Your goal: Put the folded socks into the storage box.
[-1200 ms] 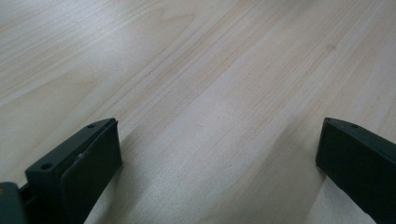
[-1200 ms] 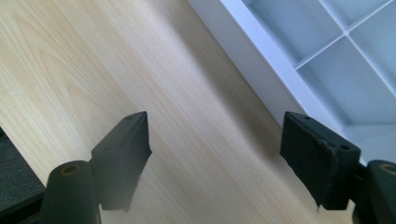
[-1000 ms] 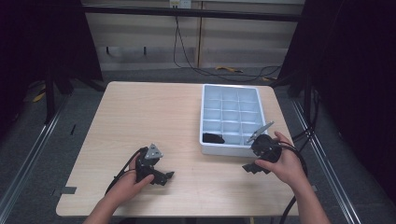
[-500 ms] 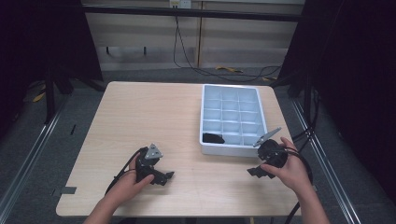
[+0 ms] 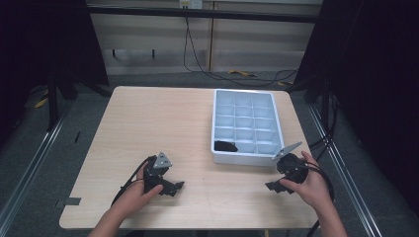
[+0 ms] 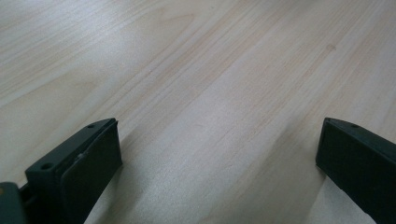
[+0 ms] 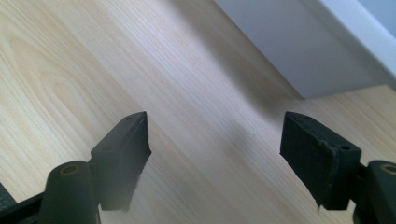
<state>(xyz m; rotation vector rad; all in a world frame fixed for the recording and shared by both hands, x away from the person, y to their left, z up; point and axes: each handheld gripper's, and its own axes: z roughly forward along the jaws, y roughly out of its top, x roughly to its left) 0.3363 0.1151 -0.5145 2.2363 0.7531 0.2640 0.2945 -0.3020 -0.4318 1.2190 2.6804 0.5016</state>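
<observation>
While the left gripper (image 5: 174, 187) rests wide open and empty at seven o'clock, the right gripper (image 5: 273, 186) (jaws spread, nothing held) has pulled back to five, clear of the tray (image 5: 275, 117); a dark object (image 5: 226, 146) sits in its near-left compartment, seemingly just delivered.

The desk (image 5: 163, 123) is pale wood with fine, light-brown grain streaks. Beyond the right gripper's (image 5: 274, 186) black jaws sits a light blue-grey compartment tray (image 5: 278, 123), holding one small black object (image 5: 226, 146). The left gripper (image 5: 174, 187) is black too, topped by a grey plate (image 5: 162, 160).
</observation>
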